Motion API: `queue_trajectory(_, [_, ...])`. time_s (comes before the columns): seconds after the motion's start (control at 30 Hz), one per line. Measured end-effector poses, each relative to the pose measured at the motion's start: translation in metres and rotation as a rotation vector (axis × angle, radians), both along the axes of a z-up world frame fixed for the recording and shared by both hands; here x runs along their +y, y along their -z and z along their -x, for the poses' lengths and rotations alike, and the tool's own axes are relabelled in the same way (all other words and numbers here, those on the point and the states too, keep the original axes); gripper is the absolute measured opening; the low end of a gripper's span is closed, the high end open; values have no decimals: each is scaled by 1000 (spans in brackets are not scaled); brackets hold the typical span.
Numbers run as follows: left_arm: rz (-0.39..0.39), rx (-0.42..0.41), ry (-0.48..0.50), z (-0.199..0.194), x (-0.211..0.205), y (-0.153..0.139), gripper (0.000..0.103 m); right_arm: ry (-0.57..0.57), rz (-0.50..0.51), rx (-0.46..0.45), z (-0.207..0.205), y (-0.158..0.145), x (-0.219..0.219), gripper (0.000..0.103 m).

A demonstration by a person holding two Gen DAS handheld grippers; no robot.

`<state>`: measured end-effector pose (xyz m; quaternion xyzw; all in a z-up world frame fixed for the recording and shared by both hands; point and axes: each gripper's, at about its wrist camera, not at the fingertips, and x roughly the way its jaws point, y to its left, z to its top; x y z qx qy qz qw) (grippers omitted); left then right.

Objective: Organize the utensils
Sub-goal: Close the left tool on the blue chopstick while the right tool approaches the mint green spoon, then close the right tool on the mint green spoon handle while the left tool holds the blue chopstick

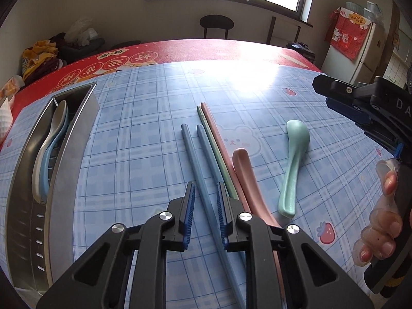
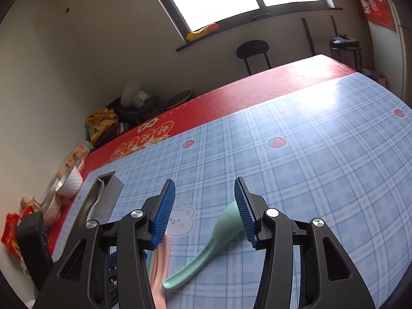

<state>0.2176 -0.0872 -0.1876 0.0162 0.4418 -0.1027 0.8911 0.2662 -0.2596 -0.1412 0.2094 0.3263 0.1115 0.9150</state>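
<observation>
Two blue chopsticks (image 1: 195,159), a green chopstick (image 1: 211,141) and a pink chopstick (image 1: 217,136) lie side by side on the blue plaid mat. My left gripper (image 1: 205,184) hangs over their near ends. Its jaws stand narrow with one blue chopstick between the pads, and a gap shows at the left pad. A pink spoon (image 1: 243,164) and a green spoon (image 1: 293,159) lie to the right. My right gripper (image 2: 204,180) is open above the green spoon (image 2: 213,242), whose bowl sits by the right pad. The steel utensil holder (image 1: 77,149) at the left holds a white and a blue spoon (image 1: 51,141).
A hand (image 1: 381,221) grips the right tool at the right edge. A white bowl (image 2: 70,182), snack packets (image 2: 10,234) and a black box (image 2: 33,242) crowd the table's left end on the red cloth (image 2: 257,90). A black chair (image 1: 216,23) stands beyond the far edge.
</observation>
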Motion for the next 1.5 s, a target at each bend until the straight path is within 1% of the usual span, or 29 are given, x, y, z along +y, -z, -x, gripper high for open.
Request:
queue_trajectory(0.03, [-1,6,2,0,1,2,17,0,-1,2,-1,0,0,47])
queue_trajectory(0.17, [-17,-15,17,6,1,3,17,-2,-2,10,-2,2,1,47])
queue_trajectory(0.33, [-16,-24,3,12,-3,5,17,-3,-5,20,-3,5,3,47])
queue_trajectory(0.47, [-65,-40,5,18,-12,5,17,3,9,24,-4,6,6,47])
queue_trajectory(0.5, [-57,-39,6,18,-11,4,13,2,13,23,-4,6,6,47])
queue_trajectory(0.53, [-38,-37,0,18,-9,4,8,0,15,21,-4,6,7,47])
queue_trajectory(0.6, [16,-27,-20,18,-1,4,6,-2,17,21,-4,7,8,47])
queue_trajectory(0.73, [70,-30,-48,18,10,2,6,-1,26,36,-6,11,10,47])
queue_trajectory(0.9, [123,-92,-83,26,21,-7,6,1,34,44,-8,13,13,47])
queue_trajectory(1.0, [163,-110,-90,28,26,-10,6,3,35,49,-9,16,14,47])
queue_trajectory(1.17, [186,-118,-76,29,26,-12,6,-5,65,92,-15,27,21,47])
queue_trajectory(1.3, [209,-137,-73,32,29,-15,6,-7,77,71,-10,22,22,47])
queue_trajectory(1.37, [215,-146,-75,34,30,-16,6,0,52,74,-6,21,18,47])
queue_trajectory(1.5, [210,-163,-68,36,29,-18,6,5,-51,157,-3,28,1,47])
